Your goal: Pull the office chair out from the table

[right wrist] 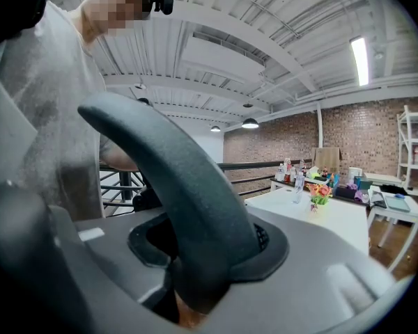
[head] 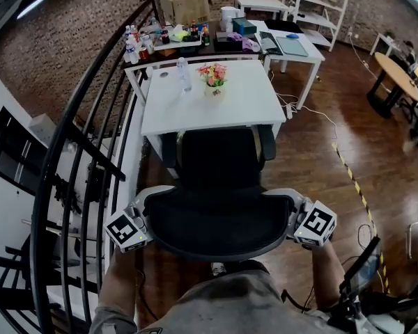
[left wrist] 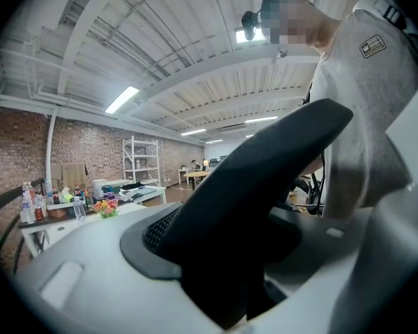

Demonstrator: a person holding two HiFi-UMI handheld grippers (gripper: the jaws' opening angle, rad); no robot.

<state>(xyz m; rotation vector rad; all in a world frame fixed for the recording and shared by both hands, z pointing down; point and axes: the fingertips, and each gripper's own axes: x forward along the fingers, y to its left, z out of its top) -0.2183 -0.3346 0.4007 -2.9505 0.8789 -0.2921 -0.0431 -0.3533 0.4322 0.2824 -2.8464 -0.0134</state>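
My left gripper (head: pixel 146 213) and right gripper (head: pixel 294 207) each pinch 1 side of the chair (head: pixel 219 218) back, which runs left-right. The chair stands just beyond my jaws, at the table's (head: pixel 195 113) near edge.

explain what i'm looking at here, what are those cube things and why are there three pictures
There is no robot here: a person holds a two-jaw tool in each hand. The head view comes from a camera on the person's head, looking down. The other two come from cameras riding on each tool. The left tool and right tool each clamp one end of the back of the office chair. The marker cubes are part of the tools. Ahead, a white table carries flowers and a water bottle.
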